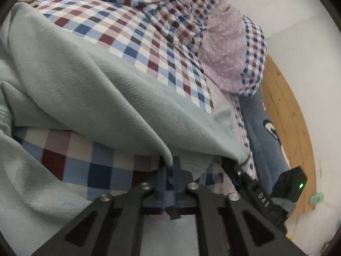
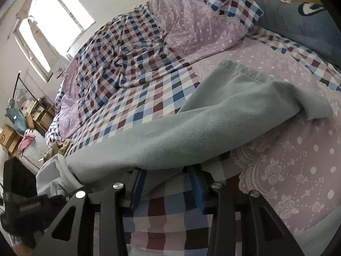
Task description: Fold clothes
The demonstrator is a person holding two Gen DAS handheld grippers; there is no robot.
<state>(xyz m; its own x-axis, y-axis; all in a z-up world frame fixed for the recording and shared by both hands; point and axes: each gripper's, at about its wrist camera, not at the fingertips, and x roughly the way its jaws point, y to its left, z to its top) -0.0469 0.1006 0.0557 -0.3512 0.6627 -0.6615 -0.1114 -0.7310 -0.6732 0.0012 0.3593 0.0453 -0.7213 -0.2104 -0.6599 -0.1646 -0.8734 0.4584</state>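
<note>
Pale green garment (image 1: pixel 89 89) lies spread across the bed (image 1: pixel 132 40), on the checked sheet, running from near the bed's front edge toward the pillow end; one corner flopped over in a fold (image 2: pixel 315 104) on the lilac dotted part of the cover. Left tongs (image 1: pixel 169 164): fingers nearly together, a pinch of the garment's hem caught btwn them, cloth lifted off the sheet w/ a shadowed gap under it. Right tongs (image 2: pixel 168 172): blue-padded fingers clearly apart, tips tucked under the garment's near edge & hidden by it, so can't tell if they grip anything; checked sheet shows btwn them. The other gripper's black body shows at the side of each view. Beyond: rumpled checked-and-lilac quilt (image 2: pixel 136 49) heaped toward the far side, a blue pillow (image 1: pixel 266 132) at the bed's end against a wooden headboard (image 1: pixel 285 115). Window (image 2: pixel 53 25) & cardboard boxes (image 2: pixel 8 136) past the bed's far side.
</note>
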